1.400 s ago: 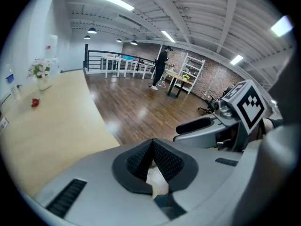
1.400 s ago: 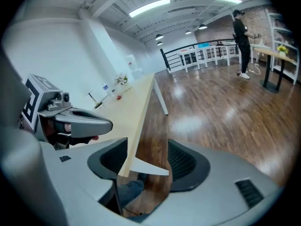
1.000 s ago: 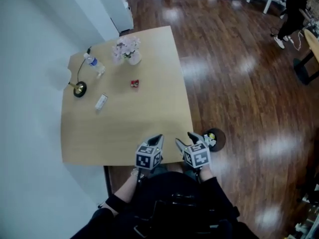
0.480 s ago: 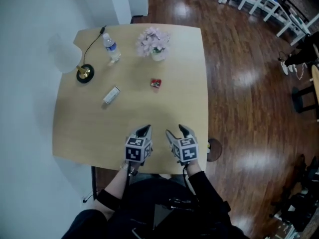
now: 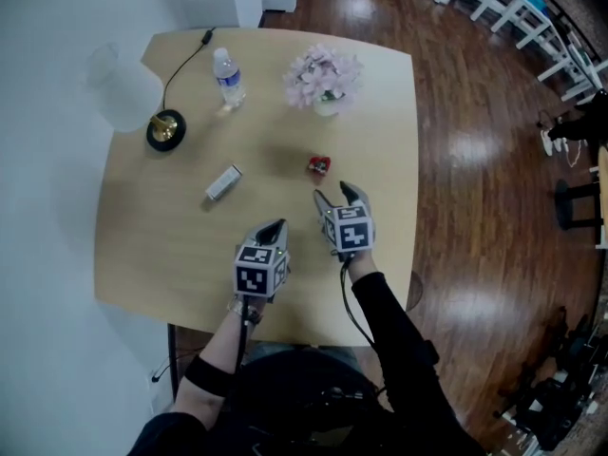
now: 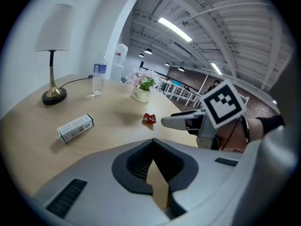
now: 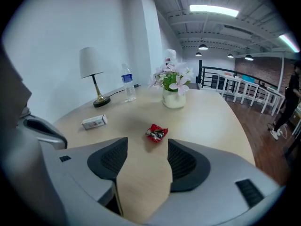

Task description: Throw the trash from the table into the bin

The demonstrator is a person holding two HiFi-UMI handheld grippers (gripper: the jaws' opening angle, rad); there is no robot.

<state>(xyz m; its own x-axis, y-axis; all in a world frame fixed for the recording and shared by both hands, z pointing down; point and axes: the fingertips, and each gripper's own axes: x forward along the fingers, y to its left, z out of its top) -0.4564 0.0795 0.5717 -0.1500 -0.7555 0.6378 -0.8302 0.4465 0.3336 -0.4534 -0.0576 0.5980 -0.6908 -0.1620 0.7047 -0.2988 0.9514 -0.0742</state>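
A crumpled red wrapper [image 5: 318, 165] lies mid-table, just short of the flower vase [image 5: 326, 82]. My right gripper [image 5: 333, 193] hovers a short way before it, jaws open and empty; in the right gripper view the wrapper [image 7: 156, 133] sits just beyond the gap between the right gripper's [image 7: 146, 150] pads. A small white box [image 5: 223, 182] lies to the left. My left gripper [image 5: 275, 227] is shut and empty, held back near the table's front edge. In the left gripper view I see the box [image 6: 75, 127], the wrapper [image 6: 149, 118] and the right gripper [image 6: 188, 121].
A water bottle [image 5: 228, 76] and a lamp [image 5: 163, 129] with its cord stand at the far left of the wooden table [image 5: 152, 255]. A dark round container [image 5: 415, 291] peeks out on the floor by the table's right edge. White chairs [image 5: 532, 27] stand far right.
Both grippers have moved forward over the table, the right one farther, up to the red wrapper. The view has shifted so that the table sits more squarely in front.
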